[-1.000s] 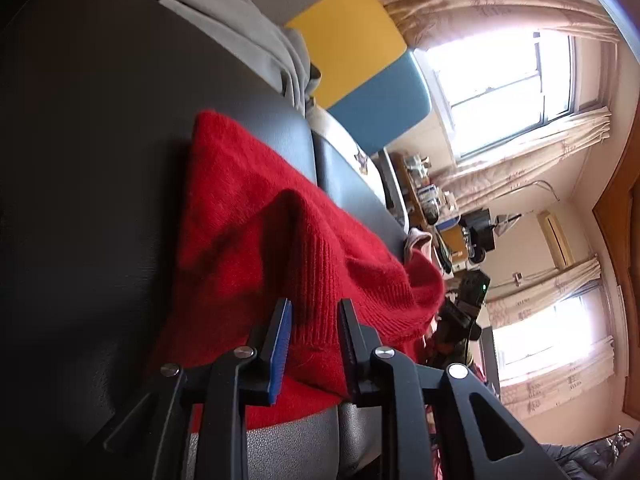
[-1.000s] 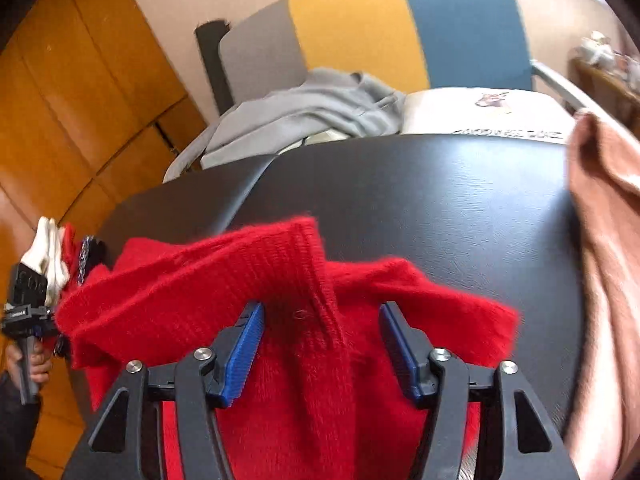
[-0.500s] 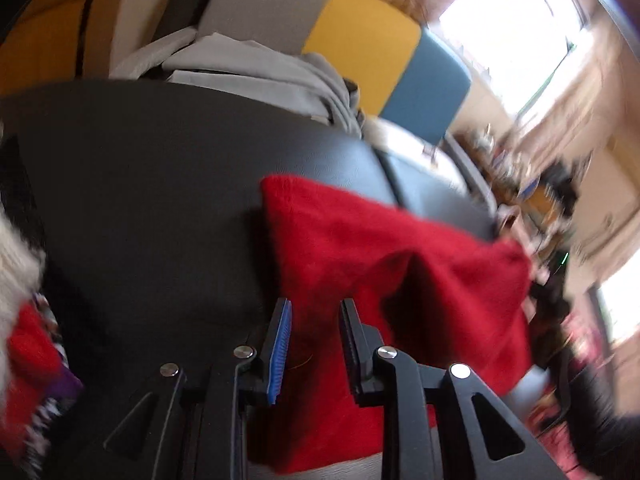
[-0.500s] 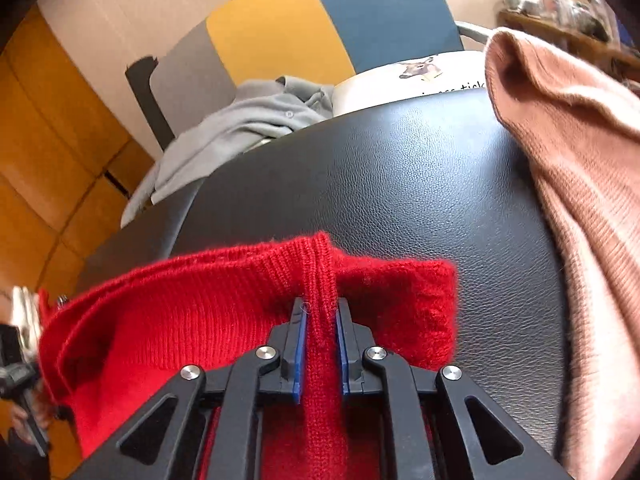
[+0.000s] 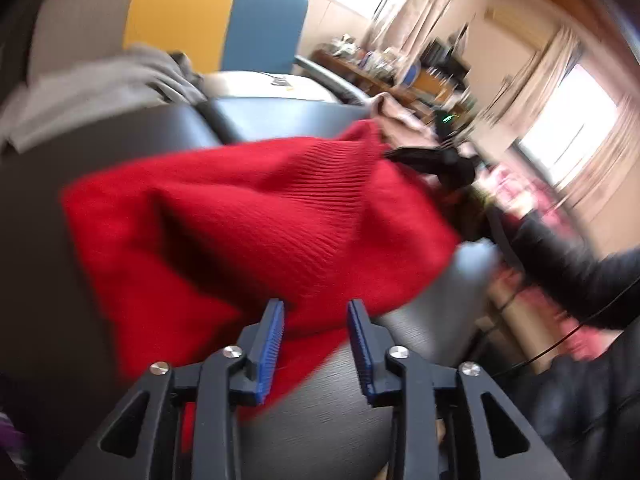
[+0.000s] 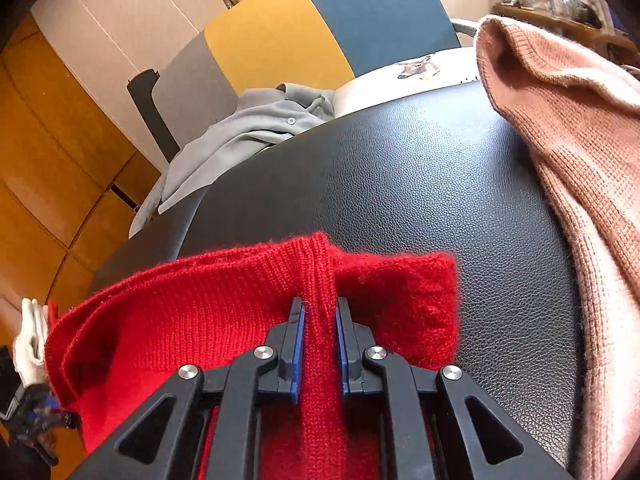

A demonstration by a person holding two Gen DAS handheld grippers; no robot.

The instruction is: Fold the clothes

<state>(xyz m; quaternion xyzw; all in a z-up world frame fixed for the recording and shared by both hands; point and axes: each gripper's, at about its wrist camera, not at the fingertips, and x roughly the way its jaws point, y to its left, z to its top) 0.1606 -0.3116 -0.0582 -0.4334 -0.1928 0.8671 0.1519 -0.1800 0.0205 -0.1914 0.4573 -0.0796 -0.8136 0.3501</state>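
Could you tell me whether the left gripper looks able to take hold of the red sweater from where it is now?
Probably yes: the left gripper is open, the red sweater lies right at its fingertips, nothing between.

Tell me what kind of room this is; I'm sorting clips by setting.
Probably a lived-in home room. Curtained windows, a cluttered wooden shelf, and clothes lying about: a red sweater on a black padded surface, a grey garment behind.
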